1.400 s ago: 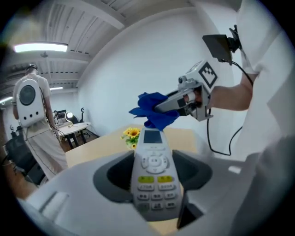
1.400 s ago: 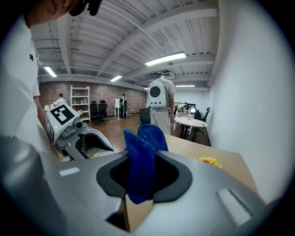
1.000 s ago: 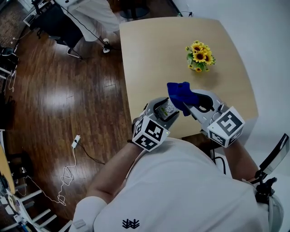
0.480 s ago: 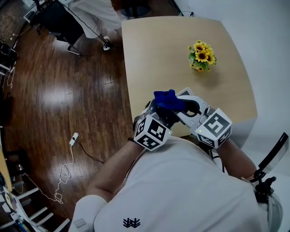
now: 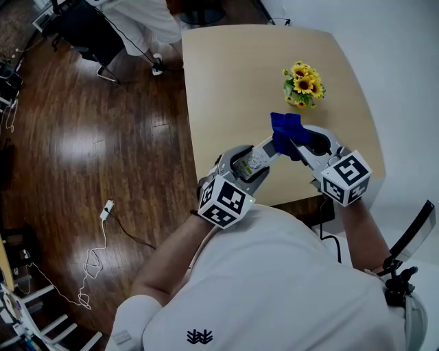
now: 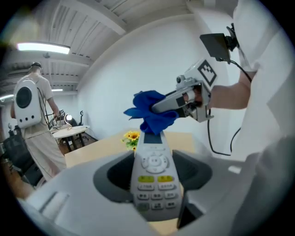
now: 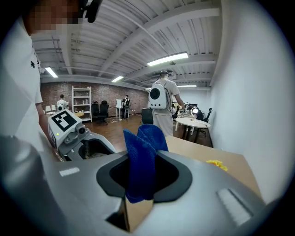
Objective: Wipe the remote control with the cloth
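My left gripper (image 5: 248, 164) is shut on a grey remote control (image 5: 254, 160) and holds it above the near edge of the tan table (image 5: 233, 82), buttons up. In the left gripper view the remote (image 6: 152, 177) runs out between the jaws, and a blue cloth (image 6: 150, 113) rests on its far end. The right gripper (image 5: 291, 145) is shut on that cloth (image 5: 285, 130), just right of the remote's tip. Seen from the right gripper view, the cloth (image 7: 140, 161) hangs folded between the jaws, with the left gripper (image 7: 73, 133) to the left.
A small pot of sunflowers (image 5: 302, 86) stands on the table's right side. Someone in white (image 5: 137, 20) stands by a dark chair (image 5: 86, 34) beyond the table's far left corner. A cable with a plug (image 5: 103, 219) lies on the wooden floor at left.
The right gripper carried the cloth down along the remote toward the left gripper, then back out to the remote's far tip. The left gripper has hardly moved.
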Motion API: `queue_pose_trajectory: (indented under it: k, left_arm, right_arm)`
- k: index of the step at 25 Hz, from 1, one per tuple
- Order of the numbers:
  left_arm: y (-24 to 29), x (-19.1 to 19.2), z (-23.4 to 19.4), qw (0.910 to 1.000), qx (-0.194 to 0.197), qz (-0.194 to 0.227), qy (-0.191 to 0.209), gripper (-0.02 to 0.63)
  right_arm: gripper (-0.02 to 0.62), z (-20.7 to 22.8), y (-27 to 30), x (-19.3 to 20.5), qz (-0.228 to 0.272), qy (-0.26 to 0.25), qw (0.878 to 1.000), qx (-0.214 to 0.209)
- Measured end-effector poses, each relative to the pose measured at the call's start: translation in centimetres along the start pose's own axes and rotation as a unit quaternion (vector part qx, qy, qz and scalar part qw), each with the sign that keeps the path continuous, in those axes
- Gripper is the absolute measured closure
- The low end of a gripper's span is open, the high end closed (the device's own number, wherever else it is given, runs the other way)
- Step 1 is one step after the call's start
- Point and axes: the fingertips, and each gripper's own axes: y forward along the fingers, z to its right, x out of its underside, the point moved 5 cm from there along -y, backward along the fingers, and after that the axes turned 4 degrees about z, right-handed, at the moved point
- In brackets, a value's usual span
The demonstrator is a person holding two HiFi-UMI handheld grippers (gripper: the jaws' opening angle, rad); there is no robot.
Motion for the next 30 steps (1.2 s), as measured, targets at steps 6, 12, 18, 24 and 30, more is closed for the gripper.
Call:
queue_pose_trajectory:
  k: [6, 12, 18, 24, 30]
  left_arm:
    - [-0.1, 0.3, -0.4, 1.0000, -0.001, 0.002, -0.009, 0.330]
    - [0.2, 0.1, -0.2, 1.0000, 0.002, -0.002, -0.007, 0.330]
    - [0.4, -0.3, -0.1, 1.0000, 0.006, -0.002, -0.006, 0.330]
    - [-0.3, -0.4, 0.0, 1.0000, 0.007, 0.000, -0.002, 0.330]
    - [-0.6, -0.2, 0.1, 1.0000, 0.007, 0.002, -0.004, 0.330]
  right_arm:
    - [0.511, 1.3, -0.7, -1.0, 0.005, 0.016, 1.000, 0.019]
    - [0.511, -4.2, 0.3, -3.5, 0.033, 0.008, 0.998, -0.059]
    - [0.511, -10.7, 2.4, -3.3, 0.032, 0.014, 0.986, -0.161]
    - [0.511, -9.9, 3.4, -1.4, 0.008, 0.019, 0.989, -0.145]
    - [0.511, -6.7, 2.8, -0.3, -0.003, 0.018, 0.995, -0.097]
